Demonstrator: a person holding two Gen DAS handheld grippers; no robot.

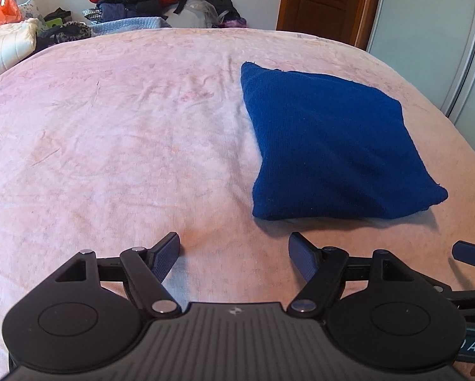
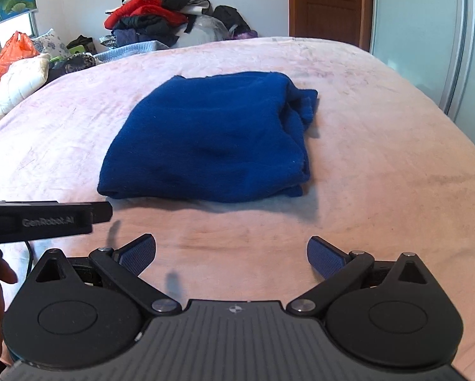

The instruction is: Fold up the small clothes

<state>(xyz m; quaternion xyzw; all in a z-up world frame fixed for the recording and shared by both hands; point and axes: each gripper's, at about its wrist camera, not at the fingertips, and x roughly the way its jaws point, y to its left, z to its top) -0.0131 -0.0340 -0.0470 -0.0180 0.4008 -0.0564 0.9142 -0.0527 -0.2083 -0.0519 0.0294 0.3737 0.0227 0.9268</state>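
Folded blue garment (image 2: 212, 136) lies on bed (image 2: 380, 146) ahead of both tongs; left tongs (image 1: 234, 257) and right tongs (image 2: 231, 255) open, empty

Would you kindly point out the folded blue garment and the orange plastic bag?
folded blue garment (image 2: 205, 139): right wrist view, middle of its top layer.
orange plastic bag (image 1: 1, 12): left wrist view, its crumpled body.

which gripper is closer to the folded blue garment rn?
Hard to call; left by a hair. The left gripper sits just short of the folded blue garment's near-left corner. The right gripper faces its near edge squarely, slightly further back. Both open, empty.
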